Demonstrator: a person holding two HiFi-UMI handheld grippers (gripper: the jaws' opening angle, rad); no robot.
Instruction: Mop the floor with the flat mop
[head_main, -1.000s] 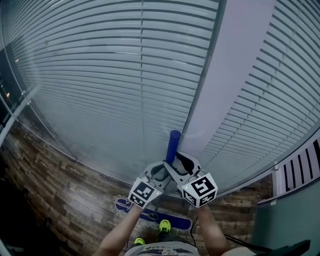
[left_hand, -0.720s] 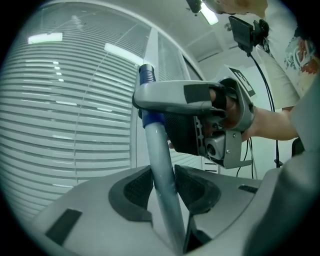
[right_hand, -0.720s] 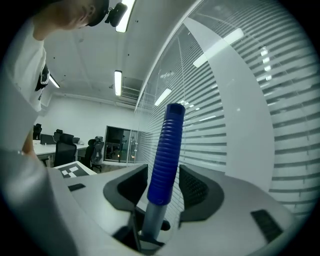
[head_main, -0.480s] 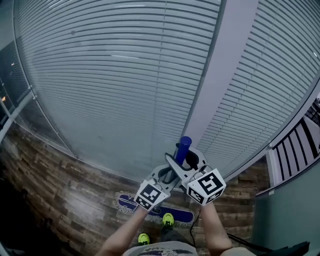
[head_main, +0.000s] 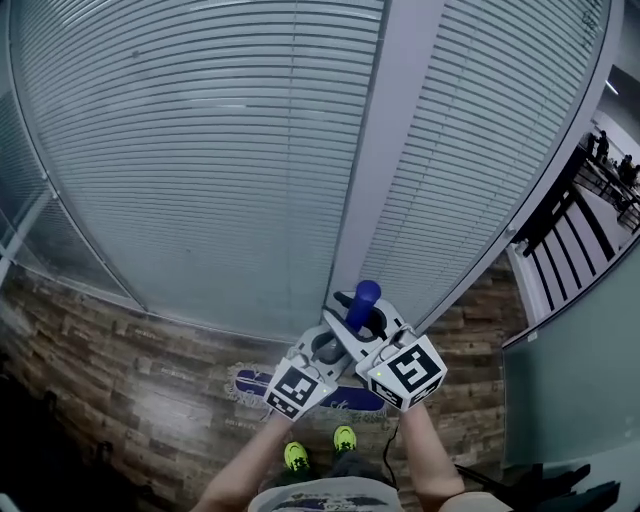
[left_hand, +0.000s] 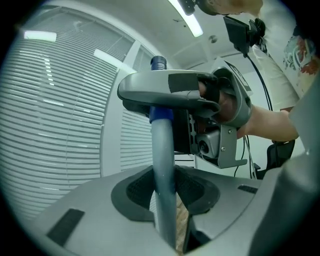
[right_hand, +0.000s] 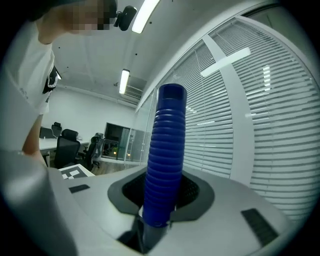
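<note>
Left gripper (head_main: 325, 348), right gripper (head_main: 360, 322): jaws just tightened on mop handle (head_main: 366, 296) (mop head (head_main: 250, 383) ahead of shoes (head_main: 345, 438)).

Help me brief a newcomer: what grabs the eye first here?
Centre: the right hand-held gripper clamps the flat mop's blue ribbed grip, the left hand-held gripper its grey pole just below, both pairs of jaws having just closed further. White slatted blinds fill the background; neon-yellow shoes stand on the wood-look floor below.

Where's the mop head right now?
Head view, bottom centre: the mop head lies on the wood floor, just ahead of the yellow shoes, near the foot of the blinds.
</note>
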